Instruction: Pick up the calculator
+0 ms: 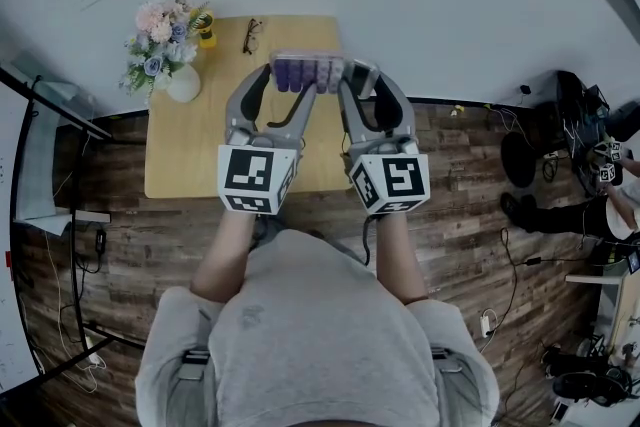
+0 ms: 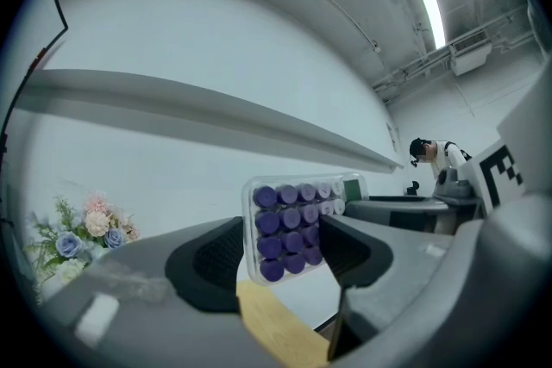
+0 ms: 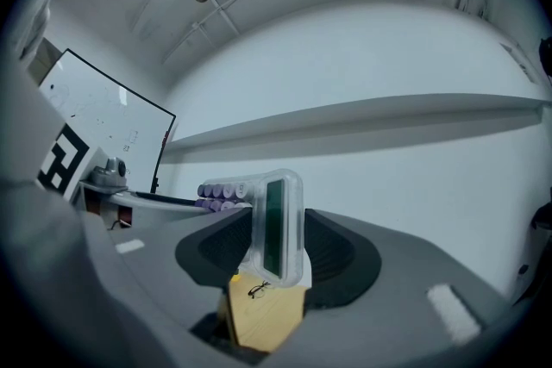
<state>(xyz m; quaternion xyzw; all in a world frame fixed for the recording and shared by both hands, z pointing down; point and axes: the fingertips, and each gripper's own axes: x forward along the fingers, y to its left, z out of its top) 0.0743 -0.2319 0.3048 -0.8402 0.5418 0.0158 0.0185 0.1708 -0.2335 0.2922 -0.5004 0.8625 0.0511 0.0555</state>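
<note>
Calculator (image 1: 308, 72) up off table (image 1: 200, 145), spanning both grippers. Left gripper (image 1: 288, 80) clamped on purple-key end: jaws wide, pads pressing both edges, keys facing its camera (image 2: 293, 228). Right gripper (image 1: 358, 73) gripping display end, jaws spread wide around casing, green screen (image 3: 276, 224) upright between pads. Table well below jaws. Flowers (image 1: 160, 45) off left gripper's left side.

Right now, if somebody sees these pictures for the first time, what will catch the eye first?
First the clear calculator with purple keys, held in the air by the left tongs and the right tongs together, above the wooden table. After that, the pastel flowers in a white vase at the table's far left corner.
</note>
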